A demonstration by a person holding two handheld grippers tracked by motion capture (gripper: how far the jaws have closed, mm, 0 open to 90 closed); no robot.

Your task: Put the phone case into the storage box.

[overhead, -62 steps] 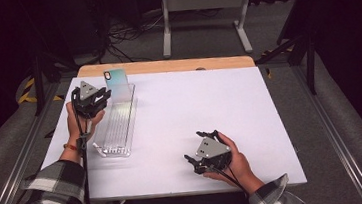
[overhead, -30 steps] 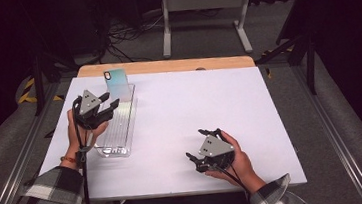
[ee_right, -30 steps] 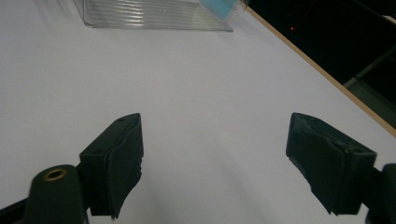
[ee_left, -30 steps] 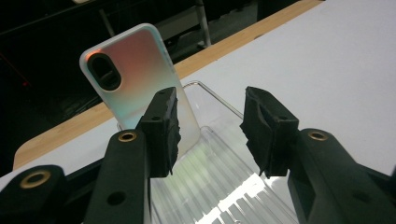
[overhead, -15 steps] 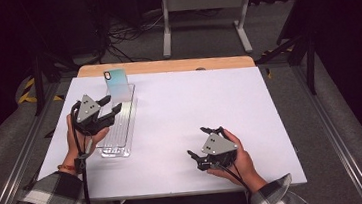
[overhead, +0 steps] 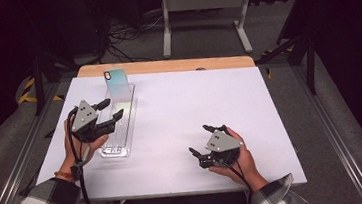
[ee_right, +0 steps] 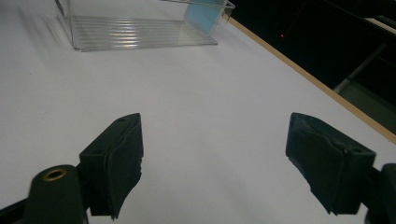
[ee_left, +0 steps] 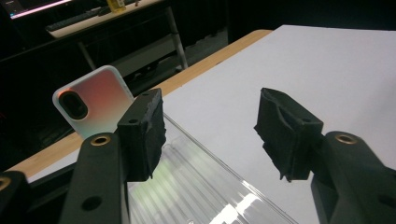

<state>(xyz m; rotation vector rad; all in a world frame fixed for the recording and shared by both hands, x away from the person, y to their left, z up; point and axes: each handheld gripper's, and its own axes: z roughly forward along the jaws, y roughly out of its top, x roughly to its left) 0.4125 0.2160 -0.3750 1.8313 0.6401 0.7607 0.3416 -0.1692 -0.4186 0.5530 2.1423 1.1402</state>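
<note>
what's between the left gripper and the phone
Nothing visible. The phone stands upright at the far end of the clear tray. The left gripper hovers above the tray's middle, its jaws have just been opening with nothing between them, and the way to the phone is open.

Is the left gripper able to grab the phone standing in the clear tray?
Probably yes. The left gripper hovers over the clear tray, jaws open and empty, and nothing lies between it and the phone leaning at the far end.
</note>
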